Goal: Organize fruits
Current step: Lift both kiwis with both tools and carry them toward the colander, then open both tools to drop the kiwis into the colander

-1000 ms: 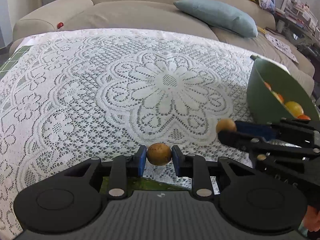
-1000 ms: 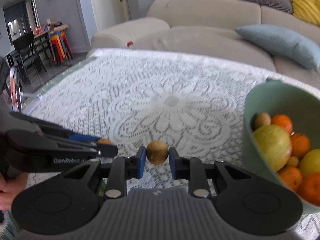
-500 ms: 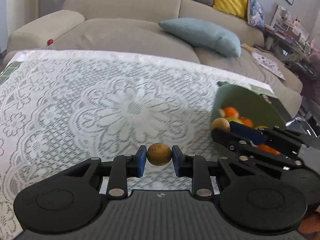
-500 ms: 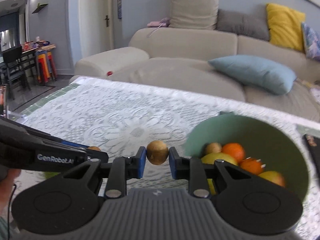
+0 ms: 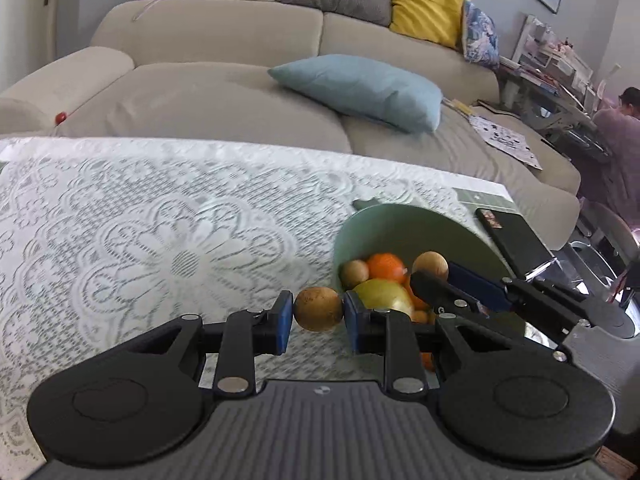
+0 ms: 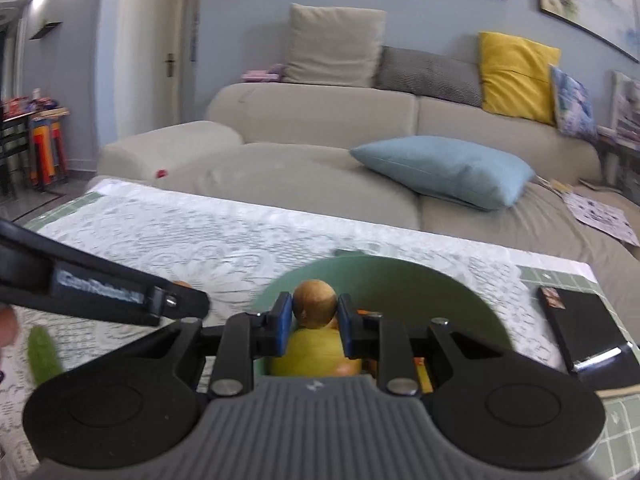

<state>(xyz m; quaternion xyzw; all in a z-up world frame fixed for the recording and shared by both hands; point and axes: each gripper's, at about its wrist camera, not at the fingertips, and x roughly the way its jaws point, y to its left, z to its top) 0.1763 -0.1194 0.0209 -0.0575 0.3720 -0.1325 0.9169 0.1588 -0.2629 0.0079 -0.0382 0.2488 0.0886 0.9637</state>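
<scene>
My left gripper [image 5: 318, 316] has its blue pads closed on a small brown fruit [image 5: 318, 309], pinching it on both sides and holding it off the lace tablecloth [image 5: 160, 240]. It sits just left of the green bowl [image 5: 400, 220], short of the rim.

My right gripper [image 6: 314, 318] is also clamped on a small round brown fruit of its own [image 6: 314, 303], and from its own camera that fruit hangs over the bowl's [image 6: 380, 276] inside, above a big yellow-green fruit [image 6: 316, 354]. In the left camera I can see the right gripper [image 5: 430, 276] reaching in from the right with its fruit [image 5: 430, 265] over the bowl's contents: an orange [image 5: 386, 266], another small brown fruit [image 5: 354, 274] and the large yellow-green one [image 5: 382, 298].

A black phone [image 5: 512, 240] lies on the table just right of the bowl (face up, near the table edge). A green object [image 6: 42, 350] lies on the cloth at the far left of the right camera; it's too blurred for me to name. Behind the table stands a beige sofa [image 6: 320, 120] with a light blue cushion [image 6: 444, 168] on its seat.
</scene>
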